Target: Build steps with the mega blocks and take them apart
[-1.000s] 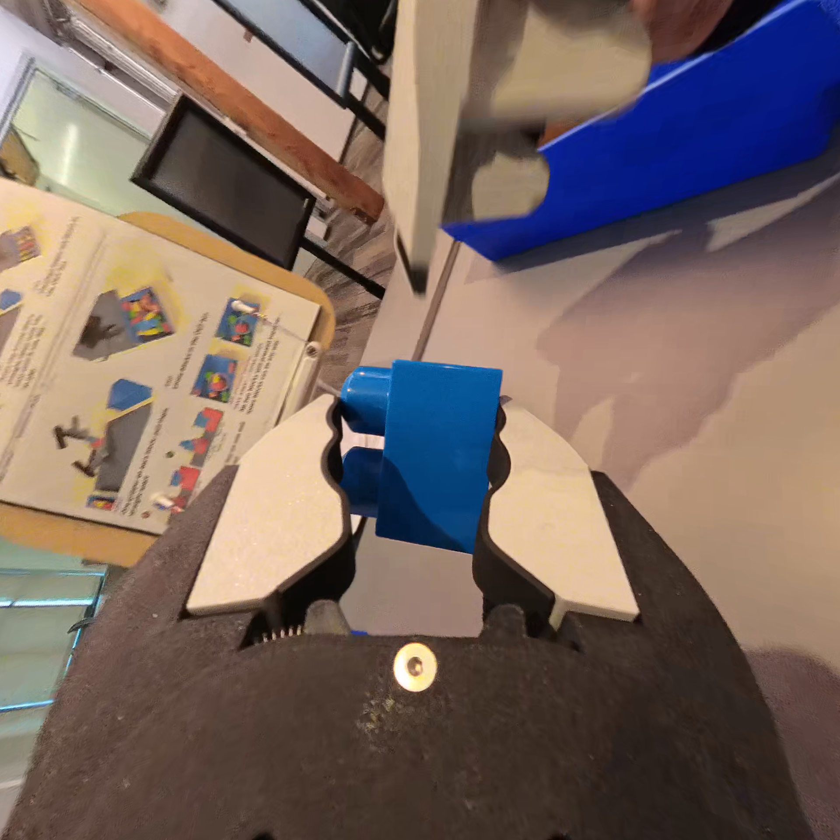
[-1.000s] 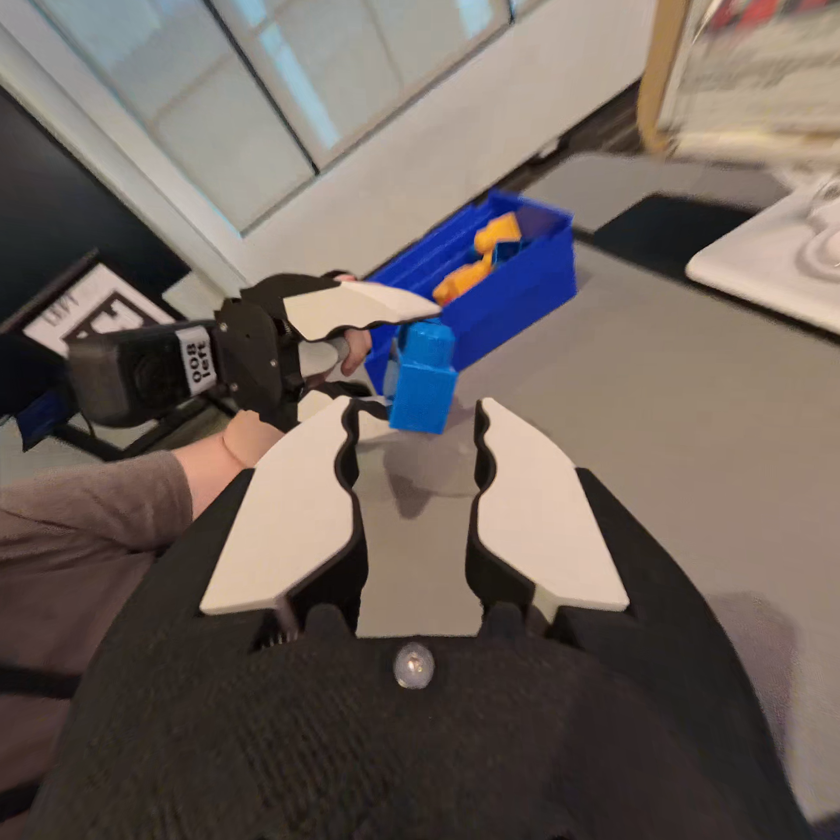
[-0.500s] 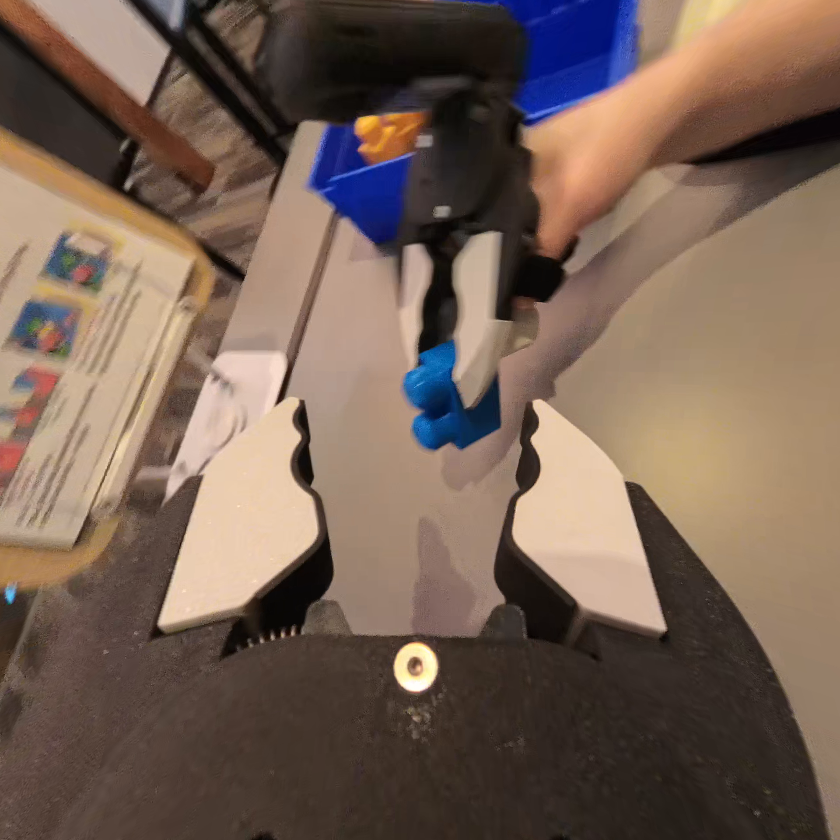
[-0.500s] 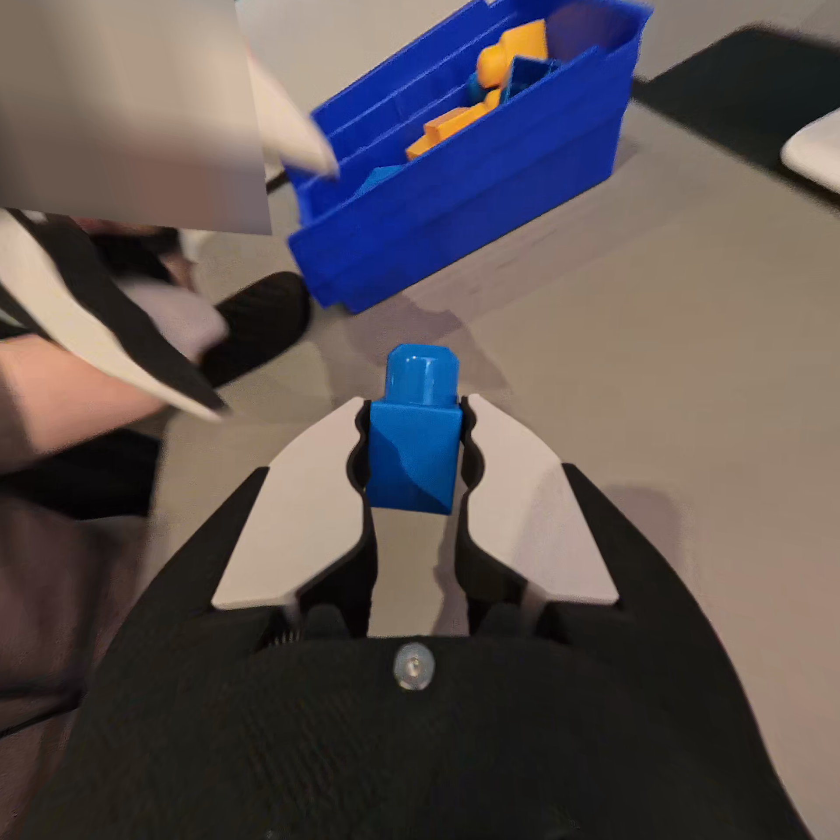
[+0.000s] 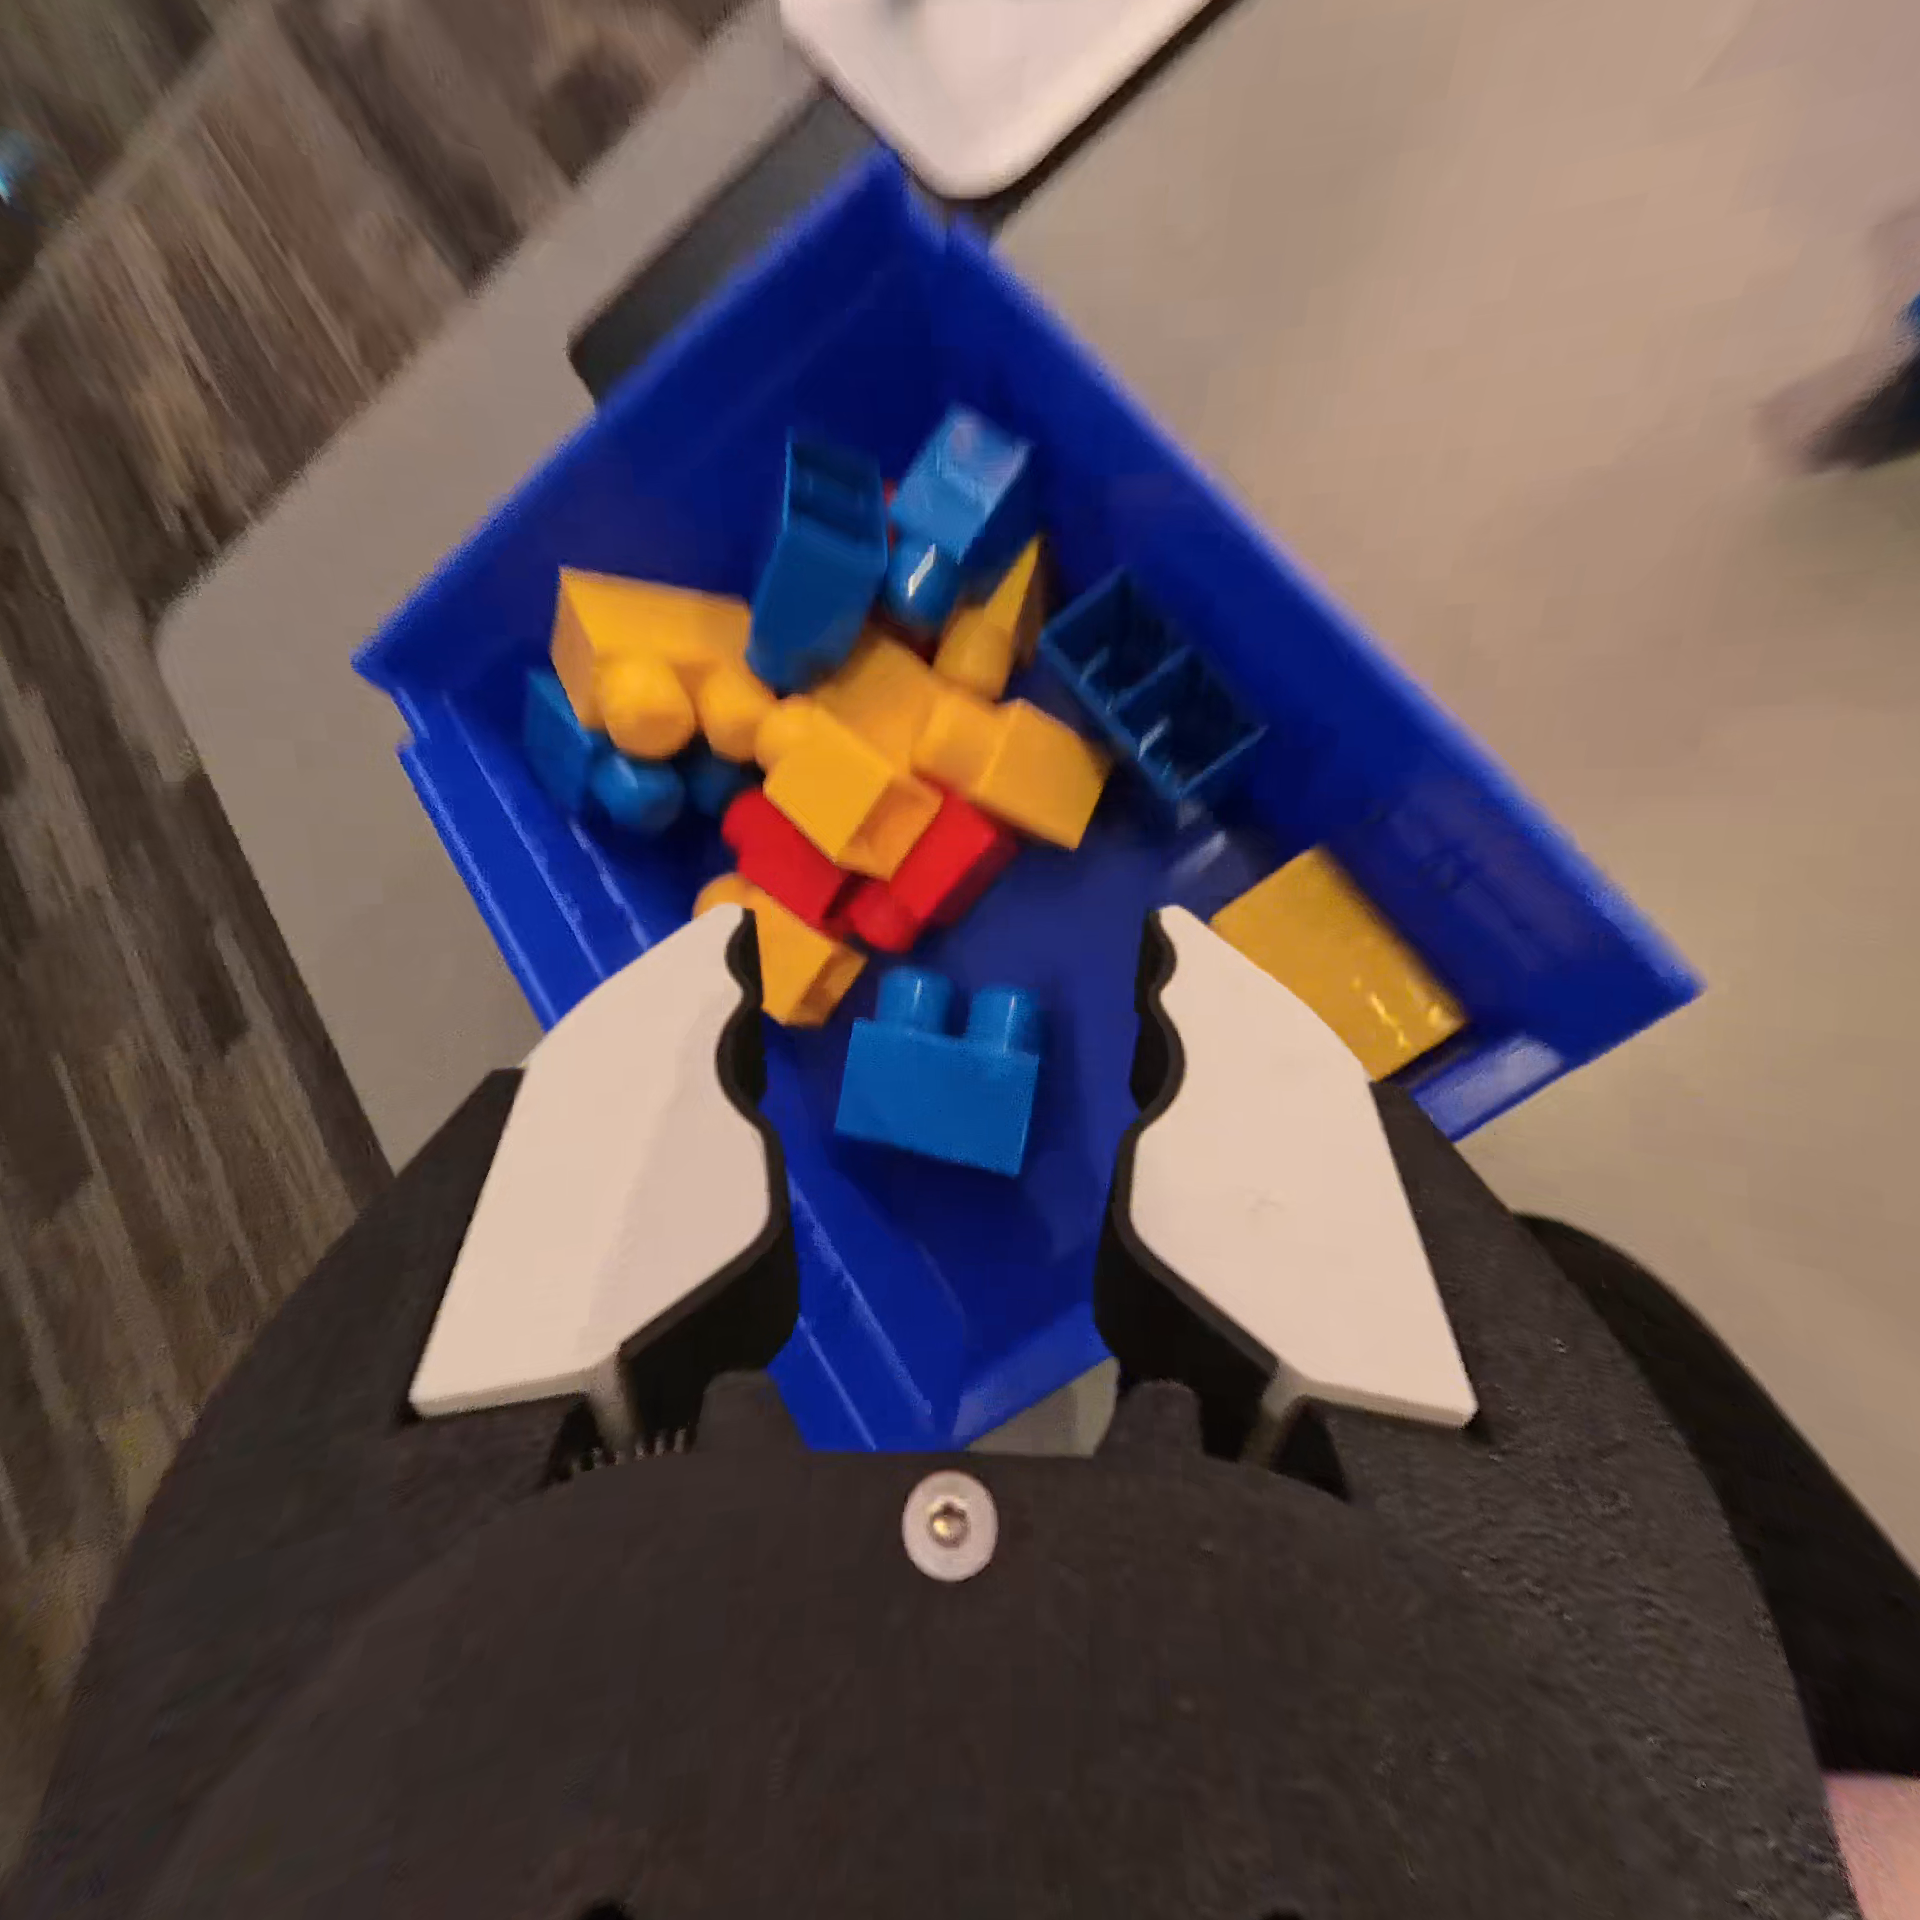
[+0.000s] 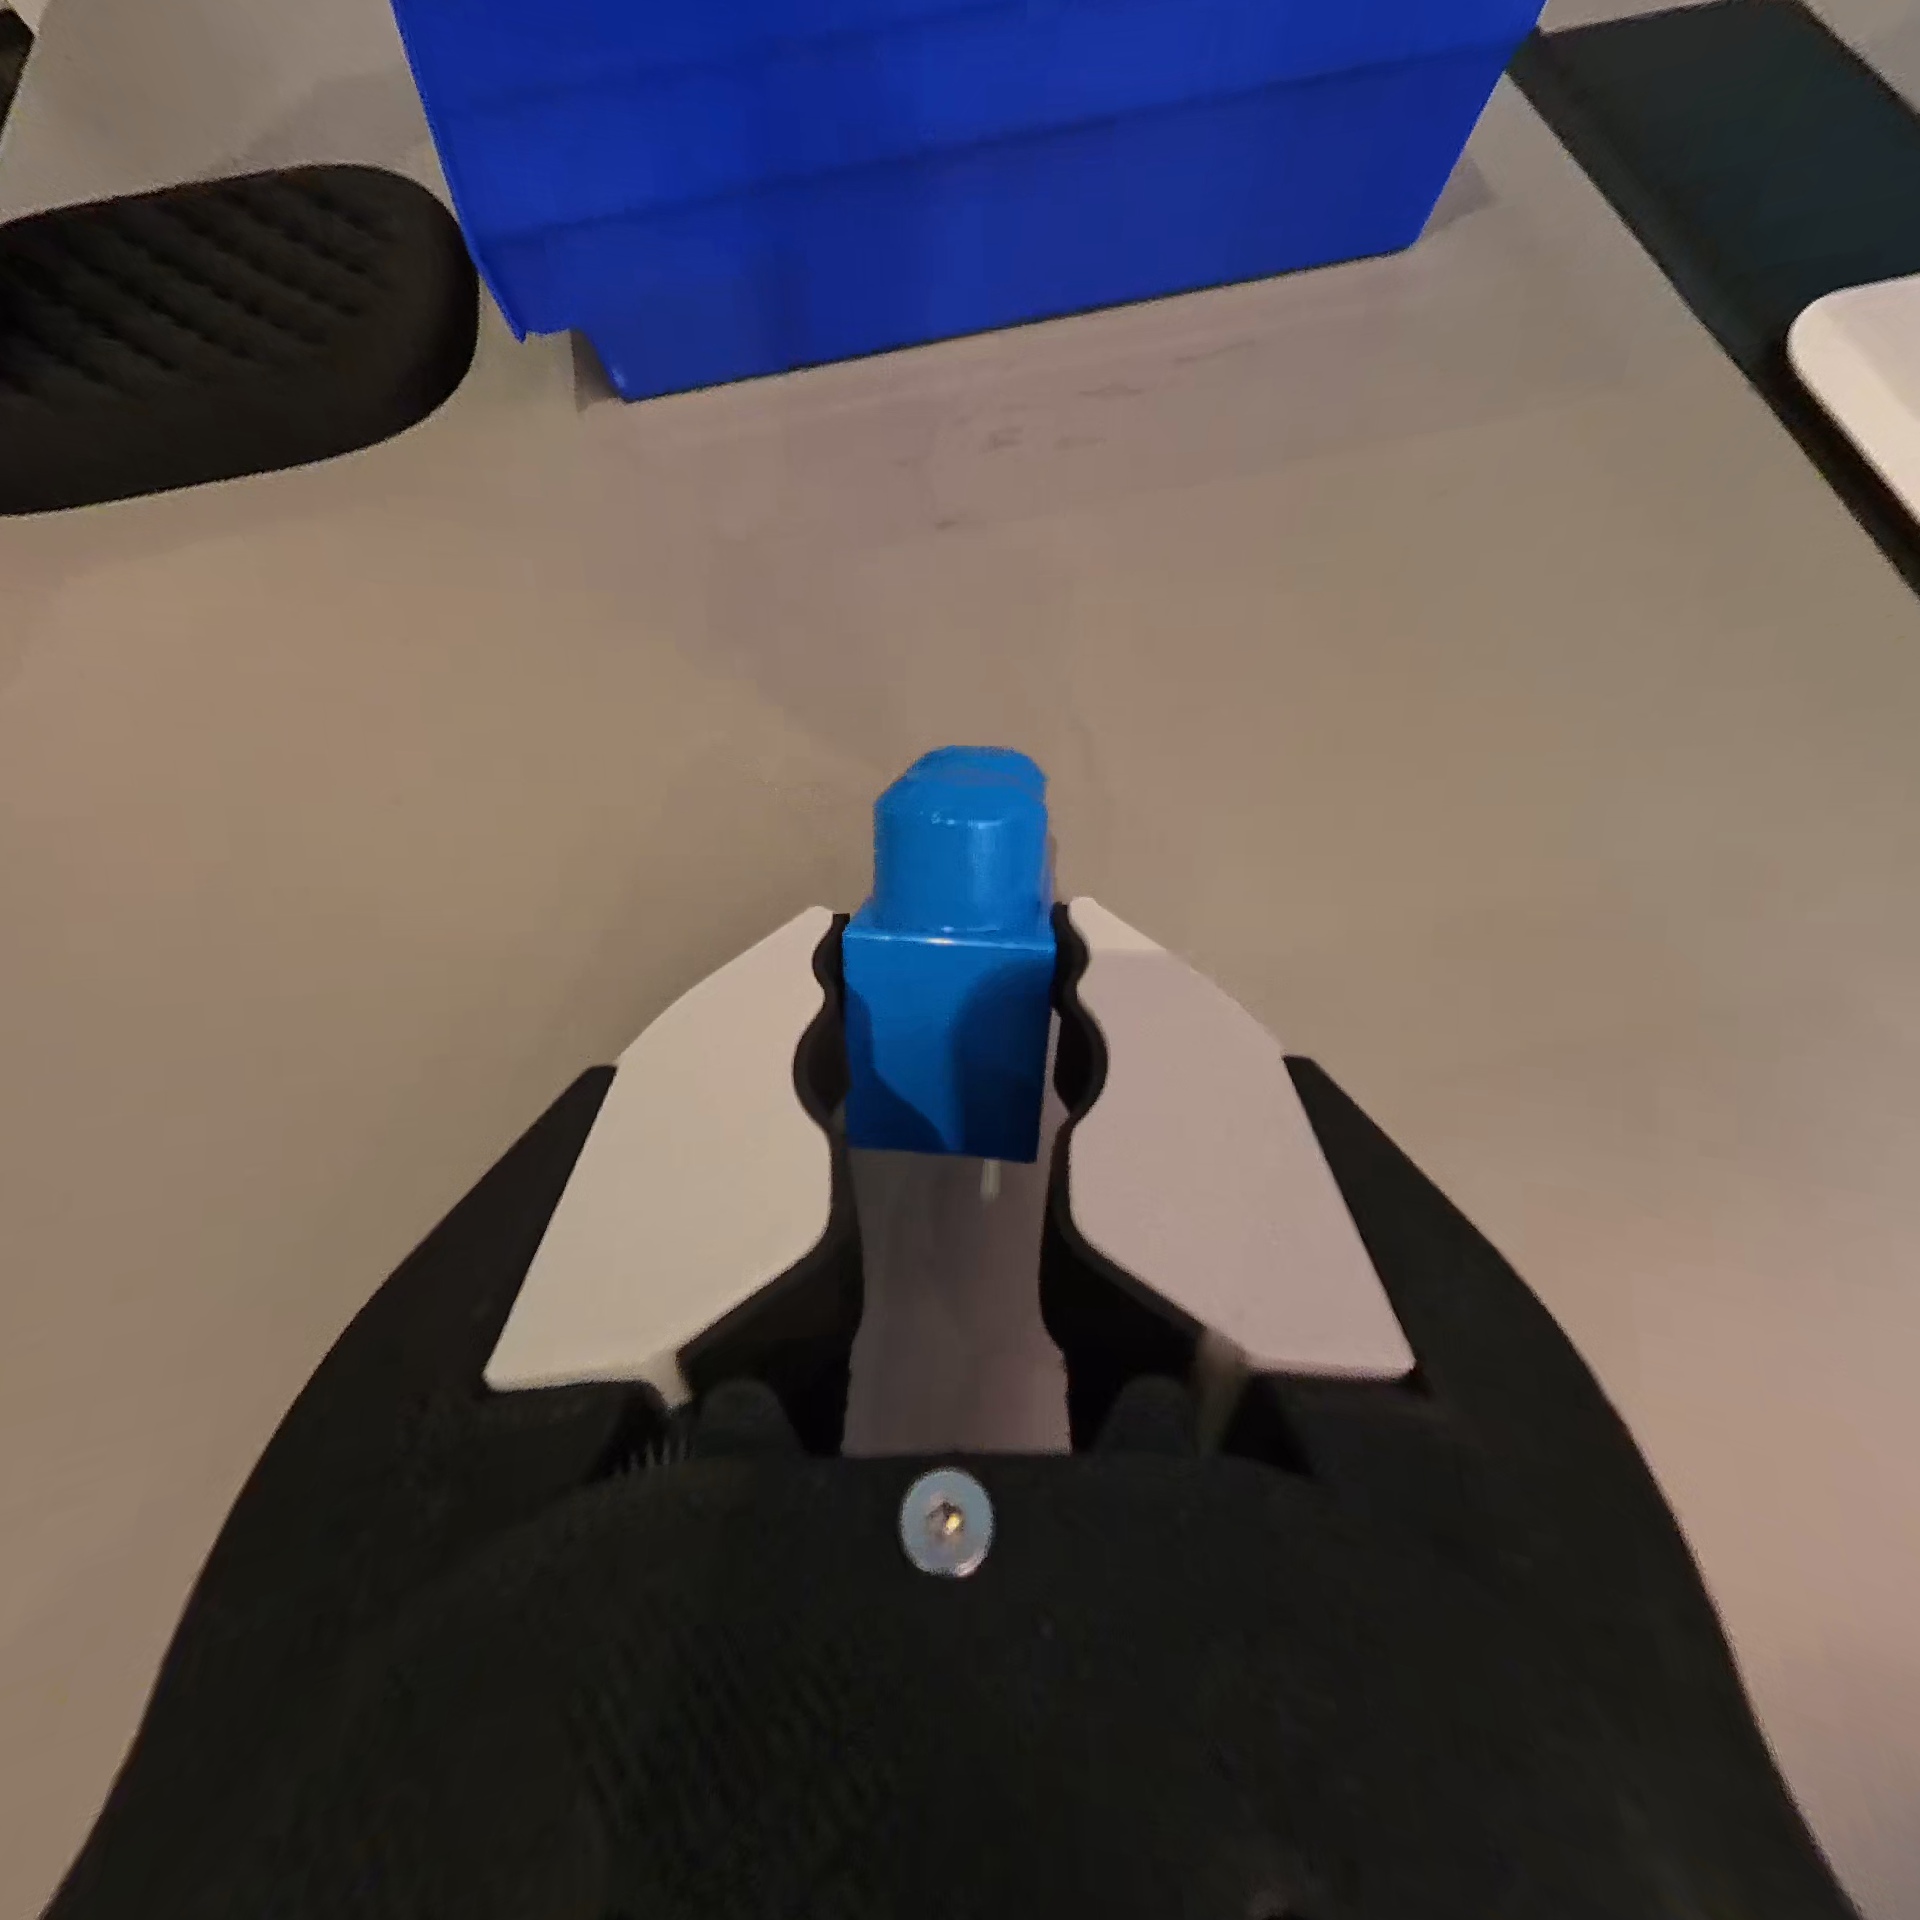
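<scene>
Logging what I see on both wrist feeds, label by label.

Right gripper [image 6: 945, 1023]: I have its two white fingers [image 6: 727, 1122] pressed against the sides of a blue block [image 6: 943, 1039], one finger per side.
Held block: two studs point away from the camera, one behind the other; its body sits between the fingertips, above the grey table [image 6: 1351, 675].
Left gripper [image 5: 940, 1023]: fingers spread wide and holding nothing; it hangs over the blue bin [image 5: 727, 416], looking down into it.
Loose block under left gripper: a blue two-stud block [image 5: 940, 1081] lies on the bin floor between the fingers in the view, touching neither, studs pointing towards the pile.
Pile in bin: yellow blocks [image 5: 831, 748], red blocks [image 5: 894, 873] and more blue blocks [image 5: 883, 530] heaped together at the far end (edges smeared by motion blur, so I cannot count them).
Lone yellow block [image 5: 1340, 966]: lies flat along the bin wall, to the right of the right-hand finger.
Bin from right view: the bin's outer wall [image 6: 935, 177] stands ahead of the held block, well apart from it.
Black pad [image 6: 208, 322]: textured, on the table just left of the bin.
White object [image 6: 1860, 384]: at the right edge of the right view, only partly in frame.
Floor: striped carpet [image 5: 208, 416] beyond the table's edge.
</scene>
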Demonstrator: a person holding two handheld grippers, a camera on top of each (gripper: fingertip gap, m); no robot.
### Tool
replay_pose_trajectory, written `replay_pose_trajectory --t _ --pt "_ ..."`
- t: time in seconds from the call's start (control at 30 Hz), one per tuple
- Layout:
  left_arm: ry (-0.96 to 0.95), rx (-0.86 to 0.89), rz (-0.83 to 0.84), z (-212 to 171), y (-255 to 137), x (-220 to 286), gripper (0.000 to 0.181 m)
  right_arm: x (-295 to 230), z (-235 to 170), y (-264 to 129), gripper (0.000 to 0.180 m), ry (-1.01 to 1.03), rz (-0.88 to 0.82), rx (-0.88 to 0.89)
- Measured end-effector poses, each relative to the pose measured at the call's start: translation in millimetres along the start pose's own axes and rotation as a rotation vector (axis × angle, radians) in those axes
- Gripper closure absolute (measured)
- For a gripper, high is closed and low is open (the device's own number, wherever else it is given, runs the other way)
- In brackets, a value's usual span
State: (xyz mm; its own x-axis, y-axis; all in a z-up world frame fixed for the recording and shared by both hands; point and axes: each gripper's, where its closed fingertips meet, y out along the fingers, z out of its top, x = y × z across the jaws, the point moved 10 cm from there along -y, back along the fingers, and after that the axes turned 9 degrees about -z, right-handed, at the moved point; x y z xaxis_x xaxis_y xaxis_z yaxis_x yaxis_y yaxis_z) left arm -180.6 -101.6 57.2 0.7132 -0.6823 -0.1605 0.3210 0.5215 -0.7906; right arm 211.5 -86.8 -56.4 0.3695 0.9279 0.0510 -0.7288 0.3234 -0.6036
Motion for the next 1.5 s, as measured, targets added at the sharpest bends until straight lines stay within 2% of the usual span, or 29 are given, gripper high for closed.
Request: replay_pose_trajectory --t 0.1,0.2,0.3,0.4,0.53,0.67,0.77,0.9,1.23,1.33,1.5 --pt "-0.031 -0.107 -0.038 -11 17 -8 0.111 -1 -7 1 0.143 -0.027 0.003 -0.141" --pt "-0.045 -0.07 -0.101 -10 33 -13 0.119 -5 -15 10 0.143 -0.082 -0.016 -0.235" --pt "-0.033 -0.1 -0.131 -10 49 -14 0.122 -9 -14 15 0.142 -0.083 -0.004 -0.215" --pt "0.02 -0.12 -0.122 -5 65 -12 0.118 -9 -14 15 0.142 -0.099 -0.009 -0.205" --pt "0.221 -0.124 -0.017 5 84 -1 0.106 -9 -9 10 0.132 -0.127 -0.026 -0.176" --pt "0.335 -0.16 0.048 11 99 8 0.116 -7 -1 0 0.129 -0.09 -0.018 -0.121" --pt "0.339 -0.197 0.041 9 103 9 0.118 -4 4 -8 0.129 -0.046 0.004 -0.08" --pt "0.351 -0.259 0.039 2 106 8 0.108 -3 9 -15 0.129 0.001 0.039 -0.035" --pt "0.473 -0.387 0.097 -2 133 11 0.103 -7 7 -8 0.128 0.013 0.068 -0.089" --pt "0.481 -0.388 0.102 -3 136 10 0.112 -9 7 -8 0.128 0.015 0.078 -0.09" --pt "0.462 -0.363 0.093 -2 129 8 0.112 -10 9 -9 0.128 0.003 0.077 -0.09"
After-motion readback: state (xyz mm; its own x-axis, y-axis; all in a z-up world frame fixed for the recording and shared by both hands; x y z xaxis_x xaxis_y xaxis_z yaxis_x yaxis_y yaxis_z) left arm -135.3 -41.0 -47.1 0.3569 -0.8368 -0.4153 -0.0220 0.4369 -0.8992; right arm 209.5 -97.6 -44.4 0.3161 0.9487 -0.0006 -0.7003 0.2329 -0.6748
